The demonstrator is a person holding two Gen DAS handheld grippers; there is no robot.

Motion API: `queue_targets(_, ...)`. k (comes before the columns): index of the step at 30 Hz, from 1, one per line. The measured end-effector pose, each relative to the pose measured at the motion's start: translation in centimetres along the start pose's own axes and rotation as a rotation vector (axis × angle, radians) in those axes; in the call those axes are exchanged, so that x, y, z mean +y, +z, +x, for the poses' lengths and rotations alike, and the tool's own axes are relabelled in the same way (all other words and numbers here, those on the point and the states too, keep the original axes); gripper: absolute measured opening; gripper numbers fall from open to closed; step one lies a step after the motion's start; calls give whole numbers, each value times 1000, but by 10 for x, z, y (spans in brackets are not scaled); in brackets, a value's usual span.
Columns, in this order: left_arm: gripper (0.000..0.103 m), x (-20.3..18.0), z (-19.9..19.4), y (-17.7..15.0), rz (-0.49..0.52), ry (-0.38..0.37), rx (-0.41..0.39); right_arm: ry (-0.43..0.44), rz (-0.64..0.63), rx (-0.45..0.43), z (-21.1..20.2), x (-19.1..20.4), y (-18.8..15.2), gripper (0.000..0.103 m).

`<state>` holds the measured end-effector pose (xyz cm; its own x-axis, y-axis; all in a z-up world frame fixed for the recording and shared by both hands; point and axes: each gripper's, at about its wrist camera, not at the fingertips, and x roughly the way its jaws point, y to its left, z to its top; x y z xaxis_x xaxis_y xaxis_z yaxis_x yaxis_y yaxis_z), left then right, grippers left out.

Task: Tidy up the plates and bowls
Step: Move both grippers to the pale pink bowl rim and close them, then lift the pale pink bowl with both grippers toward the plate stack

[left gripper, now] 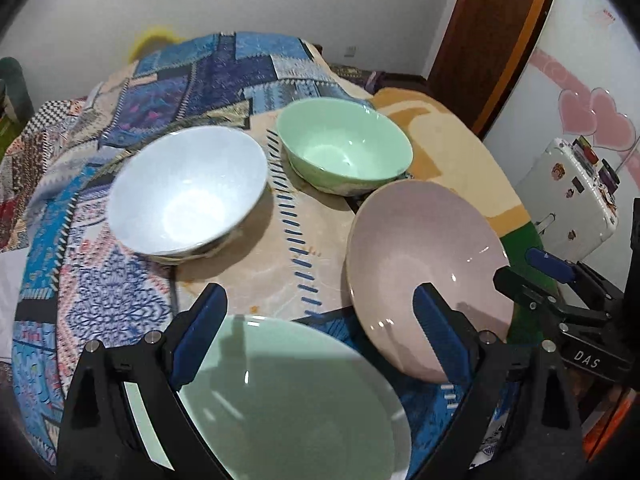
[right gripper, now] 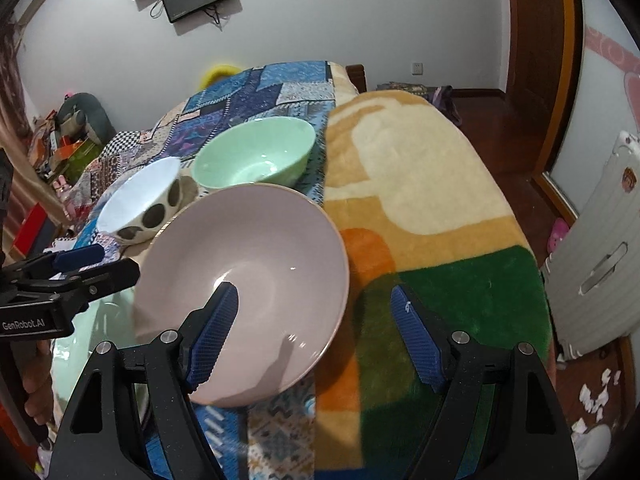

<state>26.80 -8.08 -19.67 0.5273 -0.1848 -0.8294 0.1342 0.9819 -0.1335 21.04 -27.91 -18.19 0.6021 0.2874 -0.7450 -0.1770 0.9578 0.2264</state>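
Note:
A pale green plate (left gripper: 288, 400) lies on the bed right under my left gripper (left gripper: 320, 320), which stands open and wide above it without touching. To its right is a pink plate (right gripper: 248, 264), which looks tilted. My right gripper (right gripper: 316, 328) is open around the pink plate's near right rim, with one finger over the inside and the other over the blanket; the pads do not press. Further back stand a green bowl (left gripper: 344, 144) and a white bowl (left gripper: 188, 192) with dark spots on its outside (right gripper: 140, 196).
The dishes rest on a blue patchwork cloth (left gripper: 120, 280) beside a cream, orange and green blanket (right gripper: 440, 240). A white suitcase (right gripper: 600, 272) stands by the bed's right edge. Clutter lies on the floor at the far left (right gripper: 60, 148).

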Motion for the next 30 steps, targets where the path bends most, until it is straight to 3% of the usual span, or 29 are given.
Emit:
queue_targets(2,91,-2,11,3,2,-5,20,5,5,8,5,-3,0,74)
queue_targets(8,68,-9,33,5,8,-28,75,46,20,48,18,-8,-3,44)
queue_targets(15,42,-17,46,5,27,-51,113,97,41,73,26,-14,-6,19)
queue_targets(20,19,-21,53,4,37,-72,135,104,54,70,27,-16,-8,15)
queue_targets(30,18,-22,52,5,16,-61,136,82,51,65,22,-12,-4,15)
